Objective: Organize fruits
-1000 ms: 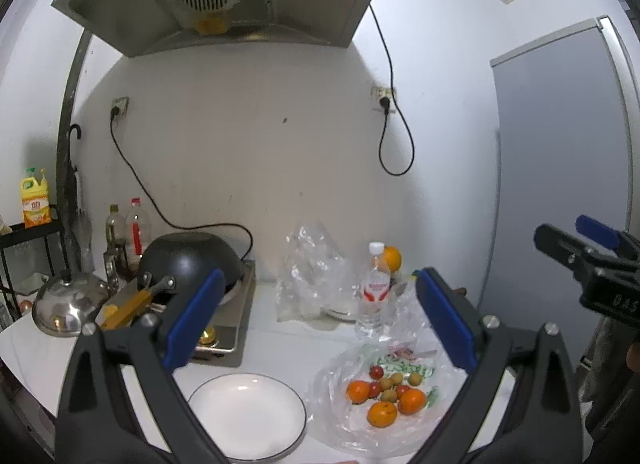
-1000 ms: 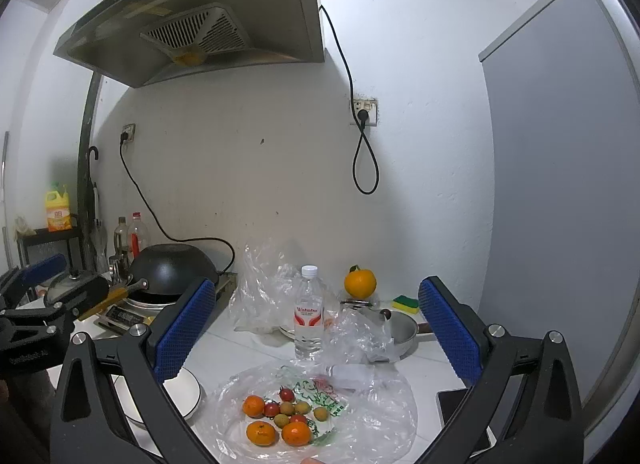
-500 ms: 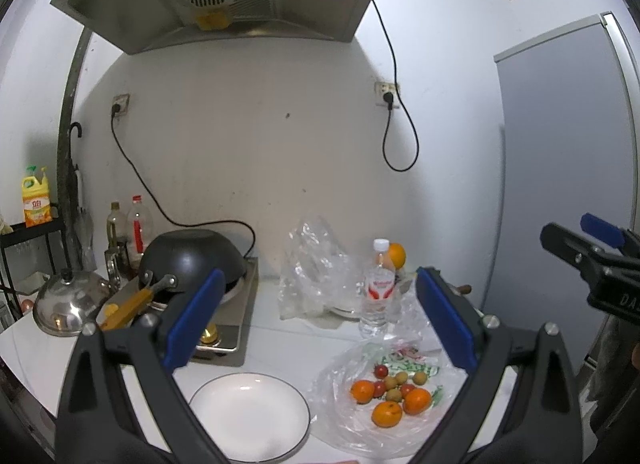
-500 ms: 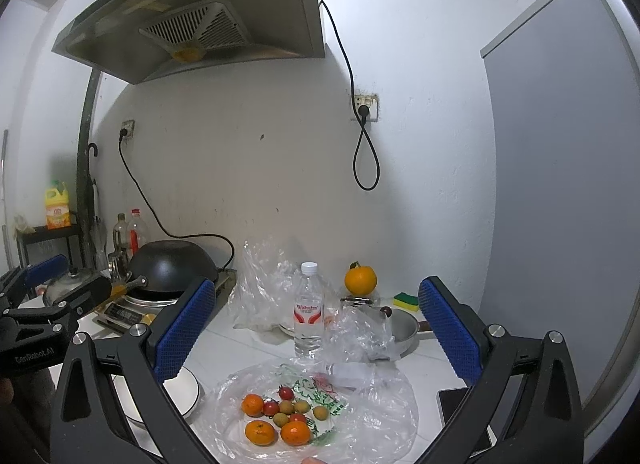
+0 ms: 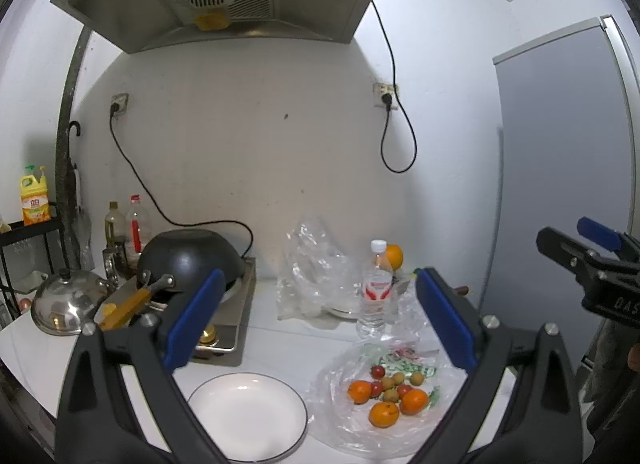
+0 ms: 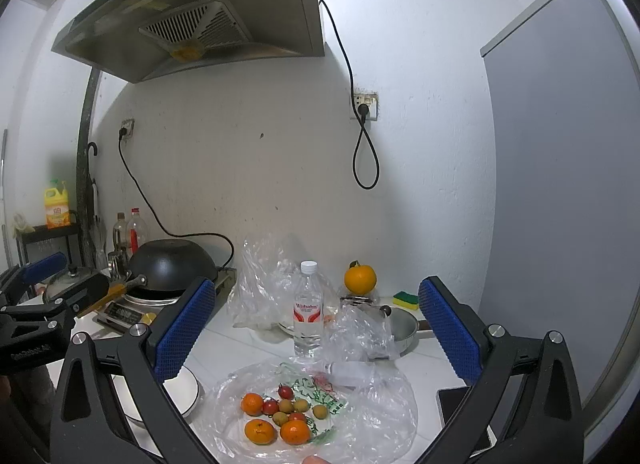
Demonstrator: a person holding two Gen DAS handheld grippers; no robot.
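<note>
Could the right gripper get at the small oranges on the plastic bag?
Probably yes: the right gripper is open and empty above the oranges, which lie uncovered on the flattened bag.

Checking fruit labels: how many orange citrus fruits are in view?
4. Three small ones on the open plastic bag: left, front, front right. A larger orange stands apart behind the water bottle. None appear hidden.

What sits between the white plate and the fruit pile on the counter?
Only the crinkled edge of the clear bag that the fruit lies on; the left wrist view shows it meeting the plate rim.
</note>
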